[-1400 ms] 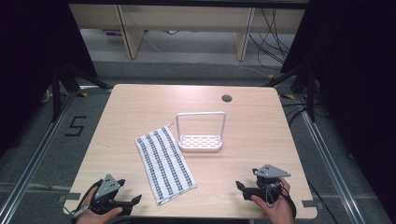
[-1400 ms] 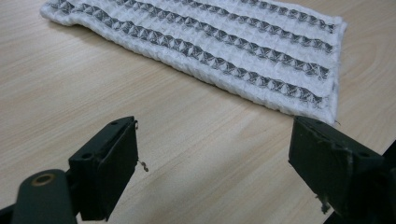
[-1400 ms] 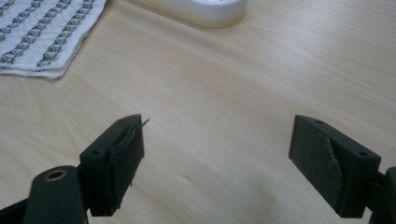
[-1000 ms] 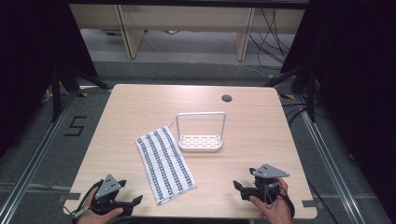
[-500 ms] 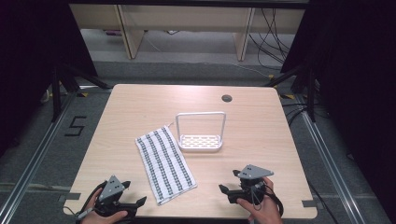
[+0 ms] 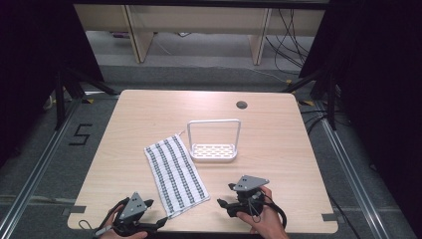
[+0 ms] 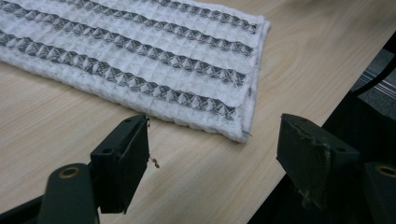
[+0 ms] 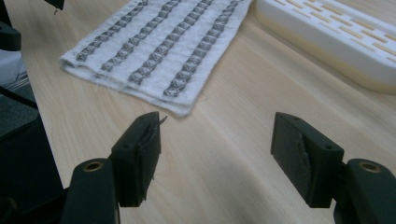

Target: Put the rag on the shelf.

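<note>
A folded white towel with dark stripes point(image 6: 175, 175) lies flat on the light wood table point(image 6: 149, 114), running from the middle toward the front edge. My left gripper point(image 6: 158, 222) is at the front edge just left of the towel's near end, open, with the towel's corner point(image 7: 243, 126) a little beyond its jaws. My right gripper point(image 6: 224, 196) stands open to the right of that same end, pointing left at the towel point(image 8: 154, 56). Nothing is between either pair of jaws.
A white slotted tray with an upright wire handle point(image 6: 214, 149) stands at mid-table, right beside the towel's far part; its base point(image 8: 336, 42) lies close ahead of my right gripper. A round cable hole point(image 6: 242, 104) is at the back. The table's front edge point(image 7: 299, 154) runs under my left gripper.
My right gripper has moved left along the front of the table toward the towel's near end. My left gripper has edged right, closer to the towel corner. The towel and tray have not moved.
</note>
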`<state>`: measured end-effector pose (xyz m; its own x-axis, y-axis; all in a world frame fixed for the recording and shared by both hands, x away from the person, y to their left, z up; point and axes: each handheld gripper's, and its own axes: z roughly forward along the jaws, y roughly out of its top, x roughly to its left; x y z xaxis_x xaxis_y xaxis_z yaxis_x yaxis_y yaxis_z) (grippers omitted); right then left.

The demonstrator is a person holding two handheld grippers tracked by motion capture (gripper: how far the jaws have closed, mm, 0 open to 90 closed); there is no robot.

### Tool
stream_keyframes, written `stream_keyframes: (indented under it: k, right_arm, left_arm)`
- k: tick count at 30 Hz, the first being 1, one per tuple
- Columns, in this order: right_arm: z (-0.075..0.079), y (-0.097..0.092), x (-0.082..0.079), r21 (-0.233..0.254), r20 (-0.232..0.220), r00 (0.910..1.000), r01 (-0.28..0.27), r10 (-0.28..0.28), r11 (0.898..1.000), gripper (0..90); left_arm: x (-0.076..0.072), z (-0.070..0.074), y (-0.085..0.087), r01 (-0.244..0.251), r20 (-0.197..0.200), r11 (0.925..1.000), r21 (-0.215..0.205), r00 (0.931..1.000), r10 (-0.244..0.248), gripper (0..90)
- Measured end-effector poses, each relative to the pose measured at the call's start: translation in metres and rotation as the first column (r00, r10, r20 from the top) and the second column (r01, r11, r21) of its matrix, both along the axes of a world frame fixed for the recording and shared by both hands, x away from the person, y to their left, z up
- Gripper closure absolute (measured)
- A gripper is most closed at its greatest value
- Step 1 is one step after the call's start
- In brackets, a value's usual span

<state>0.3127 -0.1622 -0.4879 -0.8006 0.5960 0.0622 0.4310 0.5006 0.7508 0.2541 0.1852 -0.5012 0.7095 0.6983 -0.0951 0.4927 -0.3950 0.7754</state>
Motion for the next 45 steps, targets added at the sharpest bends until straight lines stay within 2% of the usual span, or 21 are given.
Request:
stream_keyframes:
  k: [6, 7, 8, 10, 11, 12, 16, 17, 20, 21, 24, 25, 27, 30, 31, 32, 34, 40, 42, 43, 45]
  right_arm:
    - [-0.002, 0.012, 0.006, -0.013, 0.004, 0.9996, -0.027, 0.027, 1.000, 38.6]
    - [-0.003, 0.016, 0.009, -0.017, 0.003, 0.9993, -0.037, 0.037, 0.999, 40.1]
    - [-0.003, 0.018, 0.010, -0.016, -0.006, 0.9992, -0.038, 0.038, 0.999, 40.3]
    - [-0.004, 0.021, 0.012, -0.023, -0.005, 0.9993, -0.038, 0.038, 0.999, 41.1]
    - [-0.005, 0.023, 0.012, -0.018, -0.015, 0.9991, -0.039, 0.039, 0.999, 41.3]
    - [-0.005, 0.024, 0.013, -0.022, -0.013, 0.9988, -0.047, 0.047, 0.999, 41.7]
    - [-0.007, 0.031, 0.015, -0.030, -0.026, 0.9981, -0.056, 0.055, 0.998, 43.2]
    - [-0.007, 0.032, 0.016, -0.031, -0.024, 0.9977, -0.065, 0.064, 0.997, 43.4]
    - [-0.009, 0.038, 0.018, -0.044, -0.022, 0.9958, -0.090, 0.089, 0.995, 44.1]
    - [-0.011, 0.041, 0.018, -0.040, -0.014, 0.9971, -0.075, 0.075, 0.996, 44.2]
    - [-0.010, 0.045, 0.021, -0.063, -0.018, 0.9963, -0.085, 0.084, 0.994, 44.8]
    - [-0.010, 0.045, 0.021, -0.063, -0.018, 0.9963, -0.085, 0.084, 0.994, 44.8]
    - [-0.012, 0.049, 0.022, -0.069, -0.026, 0.9962, -0.084, 0.083, 0.994, 45.7]
    - [-0.015, 0.055, 0.024, -0.072, -0.010, 0.9961, -0.088, 0.088, 0.993, 46.7]
    - [-0.014, 0.056, 0.023, -0.082, -0.025, 0.9952, -0.097, 0.095, 0.992, 47.0]
    - [-0.014, 0.056, 0.024, -0.086, -0.012, 0.9939, -0.110, 0.109, 0.990, 47.4]
    - [-0.016, 0.058, 0.024, -0.080, -0.011, 0.9949, -0.101, 0.100, 0.992, 48.4]
    - [-0.019, 0.060, 0.026, -0.105, -0.024, 0.9938, -0.110, 0.108, 0.988, 50.5]
    - [-0.021, 0.063, 0.028, -0.097, -0.019, 0.9929, -0.118, 0.117, 0.988, 51.7]
    - [-0.023, 0.065, 0.027, -0.108, -0.026, 0.9923, -0.123, 0.121, 0.986, 55.2]
    - [-0.022, 0.065, 0.027, -0.110, -0.039, 0.9915, -0.128, 0.124, 0.986, 56.1]
  left_arm:
    - [0.001, 0.001, -0.007, 0.027, -0.003, 0.9994, 0.022, 0.9996, -0.027, 27.7]
    - [0.000, 0.001, -0.011, 0.034, 0.007, 0.9994, -0.012, 0.9994, -0.034, 31.0]
    - [0.000, 0.001, -0.011, 0.034, 0.007, 0.9994, -0.012, 0.9994, -0.034, 33.8]
    - [0.002, 0.002, -0.013, 0.063, 0.009, 0.9978, 0.019, 0.9980, -0.063, 36.2]
    - [0.001, 0.001, -0.016, 0.050, 0.008, 0.9987, -0.013, 0.9987, -0.050, 37.8]
    - [0.002, 0.001, -0.016, 0.068, 0.005, 0.9976, 0.010, 0.9977, -0.068, 38.9]
    - [0.003, -0.001, -0.022, 0.091, -0.005, 0.9954, 0.027, 0.9958, -0.091, 43.3]
    - [0.005, -0.001, -0.022, 0.105, -0.006, 0.9932, 0.051, 0.9945, -0.105, 44.0]
    - [0.005, -0.003, -0.027, 0.108, -0.013, 0.9932, 0.044, 0.9941, -0.108, 47.6]
    - [0.007, -0.003, -0.028, 0.130, -0.005, 0.9889, 0.072, 0.9916, -0.130, 48.8]
    - [0.007, -0.004, -0.030, 0.120, -0.019, 0.9904, 0.069, 0.9927, -0.119, 51.0]
    - [0.007, -0.004, -0.030, 0.135, -0.013, 0.9883, 0.071, 0.9908, -0.134, 51.0]
    - [0.008, -0.005, -0.030, 0.116, -0.019, 0.9894, 0.087, 0.9932, -0.115, 52.4]
    - [0.010, -0.005, -0.027, 0.120, -0.015, 0.9880, 0.097, 0.9927, -0.119, 52.5]
    - [0.009, -0.006, -0.028, 0.102, -0.022, 0.9914, 0.082, 0.9947, -0.101, 52.9]
    - [0.011, -0.006, -0.026, 0.115, -0.005, 0.9861, 0.119, 0.9933, -0.115, 53.2]
    - [0.012, -0.007, -0.026, 0.117, -0.007, 0.9842, 0.132, 0.9931, -0.117, 53.9]
    - [0.014, -0.010, -0.027, 0.117, -0.022, 0.9842, 0.133, 0.9931, -0.115, 54.6]
    - [0.014, -0.011, -0.027, 0.111, -0.031, 0.9839, 0.140, 0.9937, -0.108, 56.6]
    - [0.015, -0.010, -0.027, 0.125, -0.017, 0.9778, 0.169, 0.9922, -0.124, 58.4]
    - [0.014, -0.011, -0.027, 0.114, -0.023, 0.9799, 0.164, 0.9935, -0.111, 62.2]
